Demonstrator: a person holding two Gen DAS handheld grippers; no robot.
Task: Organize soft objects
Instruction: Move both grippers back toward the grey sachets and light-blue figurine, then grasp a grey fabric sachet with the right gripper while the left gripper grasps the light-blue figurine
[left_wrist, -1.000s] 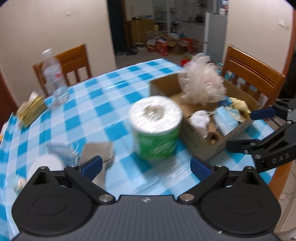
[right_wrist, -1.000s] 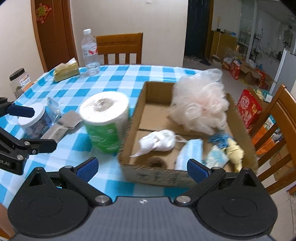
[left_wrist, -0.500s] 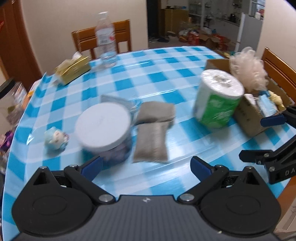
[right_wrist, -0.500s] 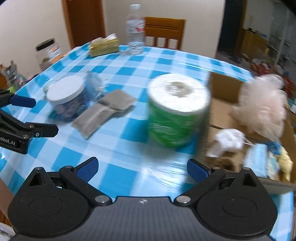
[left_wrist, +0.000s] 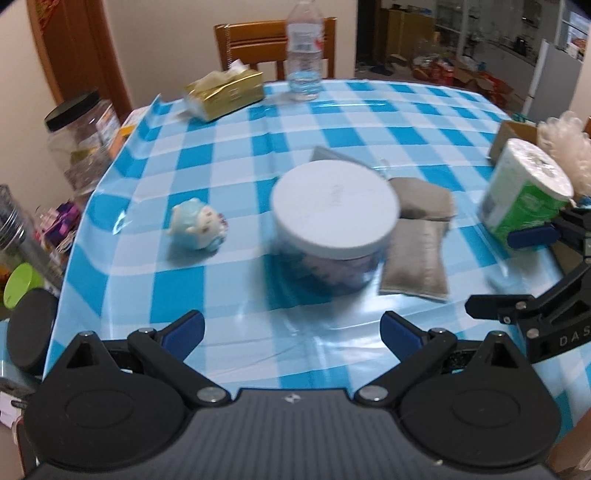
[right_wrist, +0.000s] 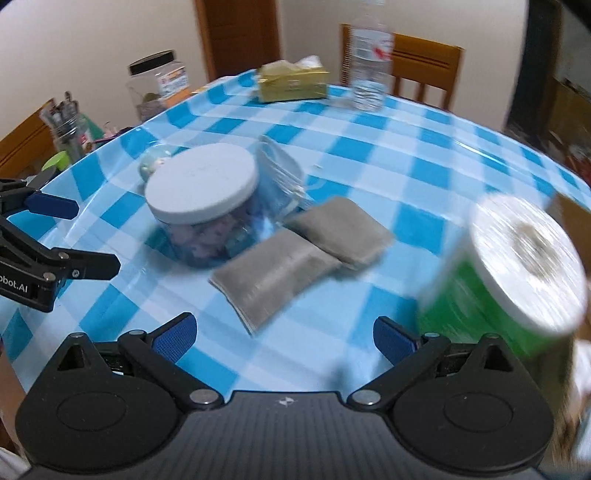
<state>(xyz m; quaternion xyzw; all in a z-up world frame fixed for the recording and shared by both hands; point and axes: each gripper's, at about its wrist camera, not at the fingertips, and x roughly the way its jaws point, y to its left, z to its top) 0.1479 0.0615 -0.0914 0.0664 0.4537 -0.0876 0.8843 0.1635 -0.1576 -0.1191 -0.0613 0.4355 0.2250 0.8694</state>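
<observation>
two grey fabric pouches (right_wrist: 295, 254) lie flat on the blue checked tablecloth (right_wrist: 424, 155), touching each other at one end, just beside a clear jar with a white lid (right_wrist: 201, 188). the nearer pouch runs its long axis diagonally, from low left up to the right in the right wrist view. it sits almost straight ahead of the right gripper (right_wrist: 284, 334), whose jaws are spread wide and empty. the left gripper (left_wrist: 291, 330), also wide apart and holding nothing, faces the jar, with the pouches off to its right, so the right hand looks the better placed. a small blue plush toy (left_wrist: 197, 227) lies alone to the jar's left, nearer the left gripper. a green-wrapped toilet roll (right_wrist: 517, 273) stands to the right, blurred.
</observation>
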